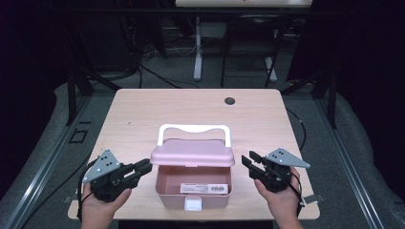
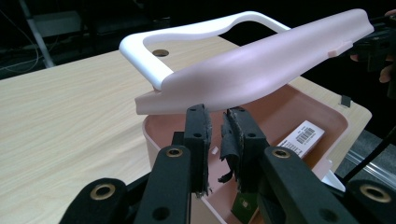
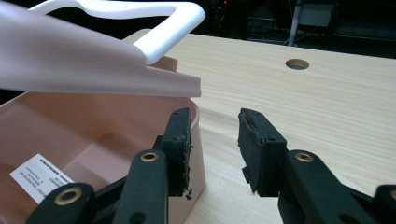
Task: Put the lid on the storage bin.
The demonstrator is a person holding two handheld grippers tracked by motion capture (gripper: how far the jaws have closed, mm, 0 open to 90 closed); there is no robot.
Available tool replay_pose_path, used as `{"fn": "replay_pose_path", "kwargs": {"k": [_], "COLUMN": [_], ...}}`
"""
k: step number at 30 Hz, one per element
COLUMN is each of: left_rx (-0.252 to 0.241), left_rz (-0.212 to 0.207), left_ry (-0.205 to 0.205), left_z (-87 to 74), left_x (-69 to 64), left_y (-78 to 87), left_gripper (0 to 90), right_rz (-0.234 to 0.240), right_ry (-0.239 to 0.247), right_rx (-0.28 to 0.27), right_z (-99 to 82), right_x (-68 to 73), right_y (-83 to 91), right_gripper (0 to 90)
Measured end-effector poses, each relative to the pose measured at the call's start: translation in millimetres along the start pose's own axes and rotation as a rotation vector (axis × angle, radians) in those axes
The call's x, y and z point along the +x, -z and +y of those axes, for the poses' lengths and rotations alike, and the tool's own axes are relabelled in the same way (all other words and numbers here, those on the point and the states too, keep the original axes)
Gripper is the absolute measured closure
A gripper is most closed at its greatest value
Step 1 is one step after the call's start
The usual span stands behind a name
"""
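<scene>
Grippers are held on either side of the box [image 1: 193,188], which is set at the near edge of the table [image 1: 143,109], close enough to be worked by both hands at once. To the left of the box, the left gripper [image 1: 143,167] is pointed at the corner under the lid [image 1: 192,153]; its jaws are nearly together with a narrow gap, and nothing is pinched between them. It seems to be parked there to prop or catch the lid, though contact cannot be told. To the right of the box, the right gripper [image 1: 249,161] is held just off the wall with its jaws spread and empty; one jaw is seen at the rim, the other over bare table, as if the lid edge had been let go or were about to be taken. Inside the box, a label [image 1: 204,189] is lying on the floor. Above the box, the lid is raised partway on its rear hinge, probably for access. Behind the lid, the white handle [image 1: 193,129] is standing upright. Beyond the box, a cable hole [image 1: 230,100] is set in the table.
</scene>
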State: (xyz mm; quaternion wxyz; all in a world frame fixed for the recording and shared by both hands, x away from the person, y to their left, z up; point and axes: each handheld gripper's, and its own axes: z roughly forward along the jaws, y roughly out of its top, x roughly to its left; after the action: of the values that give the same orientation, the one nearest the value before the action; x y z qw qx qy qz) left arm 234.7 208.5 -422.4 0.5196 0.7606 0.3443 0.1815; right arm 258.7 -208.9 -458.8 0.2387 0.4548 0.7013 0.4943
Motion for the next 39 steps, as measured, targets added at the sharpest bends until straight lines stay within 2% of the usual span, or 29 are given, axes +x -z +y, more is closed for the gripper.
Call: {"fn": "replay_pose_path", "kwargs": {"k": [4,15,26,31,39], "left_rx": [-0.009,-0.002,0.007,0.009,0.018], "left_rz": [-0.004,-0.003,-0.013,-0.005,-0.011], "left_ry": [0.013,0.005,-0.002,-0.021,-0.008], "left_z": [-4.6,-11.3,-20.0,-27.4,-36.1], "left_x": [-0.7,-4.3,-10.1,-12.9,-12.9], "left_y": [0.4,3.2,5.1,5.9,3.8], "left_gripper": [78.7,78.9,79.3,80.3,81.5], "right_rz": [-0.006,-0.019,-0.036,-0.038,-0.038], "right_ry": [-0.008,-0.042,-0.029,-0.031,-0.036], "right_rx": [-0.003,0.006,-0.004,0.001,0.014], "right_z": [-3.8,-16.6,-24.7,-28.1,-32.5], "right_x": [-1.8,-11.6,-13.5,-14.6,-15.9], "right_y": [-0.7,-6.6,-5.2,-6.5,-9.1], "right_gripper": [63.9,63.5,63.0,63.0,63.0]}}
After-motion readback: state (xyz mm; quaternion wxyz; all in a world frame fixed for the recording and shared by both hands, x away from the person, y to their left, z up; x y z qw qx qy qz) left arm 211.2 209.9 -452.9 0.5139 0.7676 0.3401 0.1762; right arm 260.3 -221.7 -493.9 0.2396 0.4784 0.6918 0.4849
